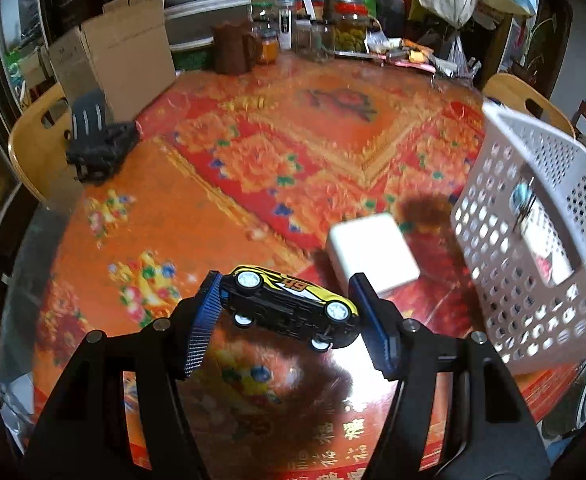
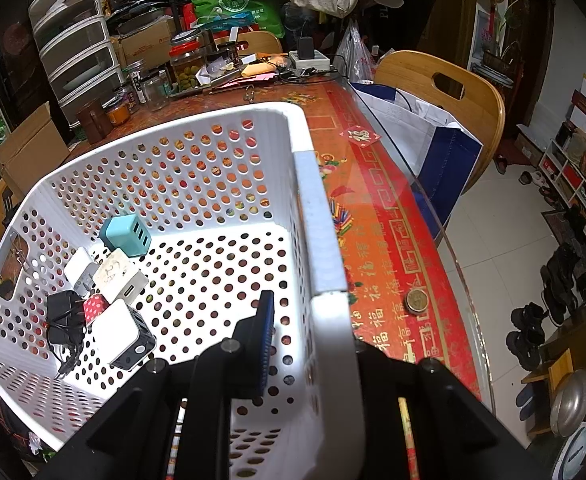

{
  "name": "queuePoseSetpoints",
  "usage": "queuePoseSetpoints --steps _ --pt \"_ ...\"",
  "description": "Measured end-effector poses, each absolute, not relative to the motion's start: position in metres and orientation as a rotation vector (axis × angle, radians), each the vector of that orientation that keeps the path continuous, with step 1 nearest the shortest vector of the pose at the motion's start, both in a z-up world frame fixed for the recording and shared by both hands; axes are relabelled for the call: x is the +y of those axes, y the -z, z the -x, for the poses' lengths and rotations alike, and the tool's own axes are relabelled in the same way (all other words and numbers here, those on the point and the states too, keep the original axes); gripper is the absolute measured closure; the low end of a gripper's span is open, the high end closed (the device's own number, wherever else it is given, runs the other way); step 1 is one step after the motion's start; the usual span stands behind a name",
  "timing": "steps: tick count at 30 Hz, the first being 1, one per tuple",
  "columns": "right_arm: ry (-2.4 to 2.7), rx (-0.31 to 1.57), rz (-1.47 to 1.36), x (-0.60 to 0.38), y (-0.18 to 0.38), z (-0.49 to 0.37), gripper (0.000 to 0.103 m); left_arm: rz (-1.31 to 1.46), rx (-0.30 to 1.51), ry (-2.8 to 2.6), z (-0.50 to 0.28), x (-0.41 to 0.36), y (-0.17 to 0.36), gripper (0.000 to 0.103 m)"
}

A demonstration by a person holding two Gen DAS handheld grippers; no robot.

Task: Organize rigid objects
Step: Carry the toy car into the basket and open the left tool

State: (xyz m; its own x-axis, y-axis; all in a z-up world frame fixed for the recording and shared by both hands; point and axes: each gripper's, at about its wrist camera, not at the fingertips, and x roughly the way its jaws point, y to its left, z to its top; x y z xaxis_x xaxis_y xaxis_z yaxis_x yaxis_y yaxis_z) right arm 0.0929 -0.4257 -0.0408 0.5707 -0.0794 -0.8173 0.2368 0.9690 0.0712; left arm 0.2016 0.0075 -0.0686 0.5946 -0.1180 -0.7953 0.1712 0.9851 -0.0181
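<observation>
A black and yellow toy car hangs tilted above the red patterned table, and my left gripper is shut on its two ends. Just beyond it a white rectangular block lies on the table. The white perforated basket stands at the right. My right gripper is shut on the basket's wall, one blue finger inside and the other hidden behind the rim. In the basket lie a teal charger, white charger cubes and a black adapter.
A black object and a cardboard box sit at the table's far left. Jars and clutter line the far edge. A small round tin lies near the glass edge, right of the basket. Wooden chairs stand around.
</observation>
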Motion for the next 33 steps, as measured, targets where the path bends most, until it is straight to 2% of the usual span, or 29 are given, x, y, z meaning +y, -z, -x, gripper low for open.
queuePoseSetpoints --steps 9,18,27,33 --pt "0.172 0.94 -0.178 -0.426 0.04 -0.094 0.084 -0.089 0.831 0.172 -0.209 -0.018 0.004 0.041" --pt "0.167 0.933 -0.178 -0.427 0.039 -0.092 0.084 -0.191 0.744 0.226 -0.202 -0.081 -0.049 0.041" --pt "0.162 0.93 -0.177 -0.427 0.04 -0.092 0.083 -0.25 0.732 0.3 -0.196 -0.14 -0.066 0.041" --pt "0.161 0.929 -0.178 -0.427 0.04 -0.092 0.083 -0.281 0.796 0.381 -0.199 -0.178 -0.053 0.041"
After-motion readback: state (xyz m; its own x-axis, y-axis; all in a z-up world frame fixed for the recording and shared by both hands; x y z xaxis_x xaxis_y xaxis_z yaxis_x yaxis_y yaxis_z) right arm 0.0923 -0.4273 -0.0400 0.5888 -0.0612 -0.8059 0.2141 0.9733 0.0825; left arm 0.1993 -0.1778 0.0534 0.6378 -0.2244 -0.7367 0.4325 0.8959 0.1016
